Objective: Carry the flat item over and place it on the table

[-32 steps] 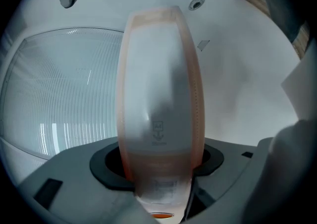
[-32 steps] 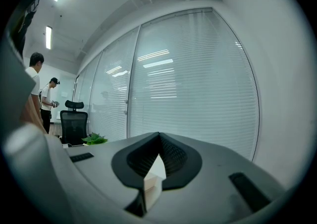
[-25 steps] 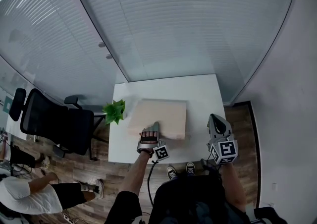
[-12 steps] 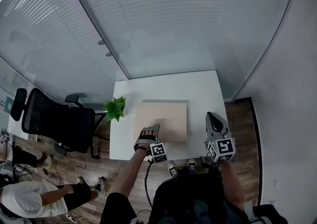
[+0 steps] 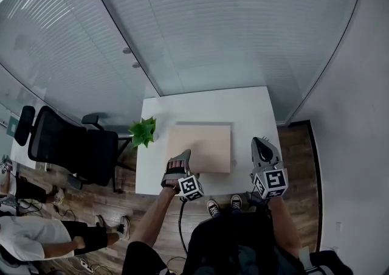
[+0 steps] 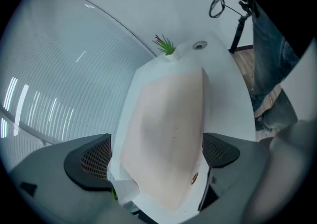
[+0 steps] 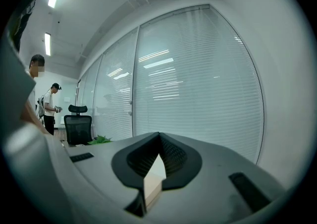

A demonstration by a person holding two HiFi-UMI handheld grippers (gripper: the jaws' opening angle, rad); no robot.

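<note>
- Flat board (image 5: 200,146): one, lying on the single white surface (image 5: 243,109).
- Potted plant (image 5: 143,132): one, at the surface's left edge.
- Tools: two.
  - Left tool (image 5: 183,157): jaws fully apart, board's near end between them, not pressed.
  - Right tool (image 5: 260,145): jaws closed, empty.

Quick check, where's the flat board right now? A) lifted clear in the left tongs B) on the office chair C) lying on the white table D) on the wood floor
C: the flat board lies flat on the white table, and the left tongs stand wide apart at its near edge rather than clamped on it.
</note>
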